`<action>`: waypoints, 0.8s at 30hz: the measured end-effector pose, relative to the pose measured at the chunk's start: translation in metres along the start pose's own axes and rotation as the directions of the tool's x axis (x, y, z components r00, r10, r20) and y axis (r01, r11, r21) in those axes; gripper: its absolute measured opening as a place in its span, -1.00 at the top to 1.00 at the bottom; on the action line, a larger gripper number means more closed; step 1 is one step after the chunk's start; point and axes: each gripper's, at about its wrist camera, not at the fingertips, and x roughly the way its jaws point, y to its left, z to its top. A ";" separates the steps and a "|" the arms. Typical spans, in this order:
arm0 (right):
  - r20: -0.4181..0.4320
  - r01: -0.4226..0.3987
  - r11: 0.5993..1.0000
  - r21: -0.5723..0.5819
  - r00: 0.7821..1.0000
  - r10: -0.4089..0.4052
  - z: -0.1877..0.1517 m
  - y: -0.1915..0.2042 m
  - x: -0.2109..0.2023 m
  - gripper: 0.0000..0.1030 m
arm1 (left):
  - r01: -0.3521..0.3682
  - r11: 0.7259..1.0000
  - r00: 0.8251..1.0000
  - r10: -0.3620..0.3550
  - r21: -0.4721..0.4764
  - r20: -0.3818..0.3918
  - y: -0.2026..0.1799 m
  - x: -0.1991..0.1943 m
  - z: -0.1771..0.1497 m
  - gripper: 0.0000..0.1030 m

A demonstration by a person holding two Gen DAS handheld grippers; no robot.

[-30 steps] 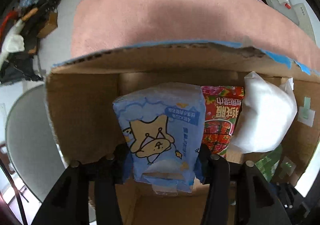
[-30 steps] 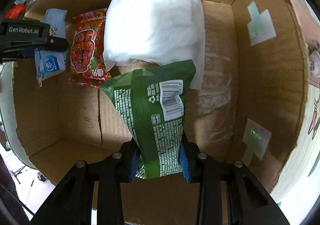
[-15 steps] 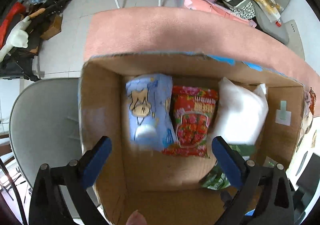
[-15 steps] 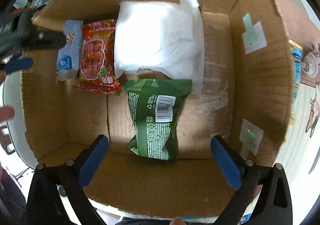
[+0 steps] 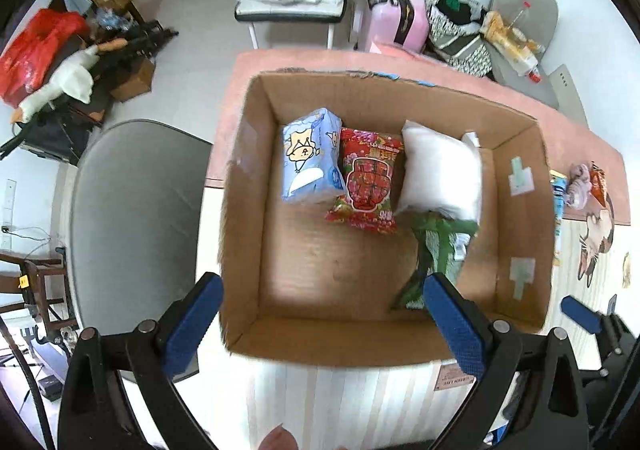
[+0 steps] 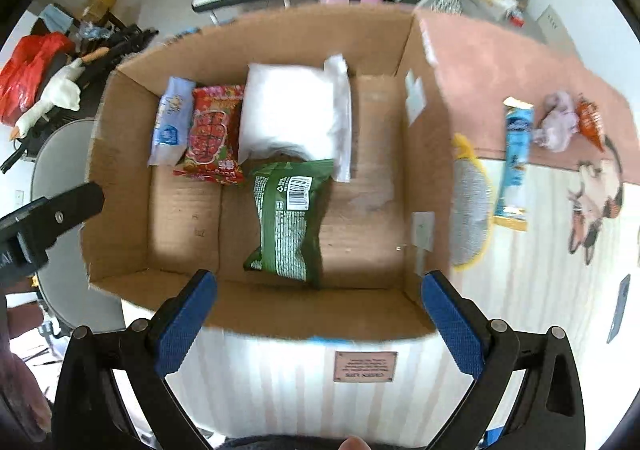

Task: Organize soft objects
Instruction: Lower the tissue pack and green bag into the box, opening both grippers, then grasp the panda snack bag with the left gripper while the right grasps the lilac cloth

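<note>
An open cardboard box (image 5: 244, 209) (image 6: 428, 169) holds a blue tissue pack (image 5: 310, 157) (image 6: 170, 121), a red snack bag (image 5: 368, 181) (image 6: 212, 133), a white pillow pack (image 5: 440, 169) (image 6: 292, 113) and a green bag (image 5: 440, 246) (image 6: 288, 213). My left gripper (image 5: 320, 314) is open and empty above the box's near edge. My right gripper (image 6: 318, 314) is open and empty above the near edge too. The right gripper's blue pad also shows in the left wrist view (image 5: 580, 316).
On the table right of the box lie a blue tube pack (image 6: 516, 161), a purple soft lump (image 6: 558, 121), an orange packet (image 6: 588, 117) and a grey-yellow pad (image 6: 472, 209). A grey chair (image 5: 132, 209) stands left of the box. Clutter fills the floor behind.
Both grippers opened, let go of the blue tissue pack and the green bag in the box, and pulled back up and out above the box.
</note>
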 end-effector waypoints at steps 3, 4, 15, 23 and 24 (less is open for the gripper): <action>0.049 -0.009 1.000 -0.013 0.999 0.010 -0.011 -0.006 -0.024 -1.00 | -0.005 1.000 0.999 0.005 0.001 0.038 -0.002 -0.019 -0.017 -0.99; 0.063 -0.008 1.000 -0.016 0.998 0.009 -0.013 -0.006 -0.030 -1.00 | -0.002 1.000 0.999 0.002 -0.002 0.049 -0.004 -0.024 -0.023 -0.99; 0.123 -0.081 0.995 -0.053 0.989 0.087 -0.050 -0.005 -0.072 -1.00 | 0.018 1.000 0.991 -0.016 -0.013 0.131 -0.017 -0.076 -0.051 -0.99; 0.158 -0.158 0.978 0.138 0.978 0.136 -0.040 -0.098 -0.089 -1.00 | 0.000 0.994 0.986 -0.019 0.111 0.165 -0.098 -0.093 -0.024 -0.99; 0.164 -0.159 0.974 0.164 0.978 0.132 -0.037 -0.114 -0.091 -1.00 | 0.020 0.991 0.987 -0.040 0.130 0.155 -0.118 -0.090 -0.016 -0.99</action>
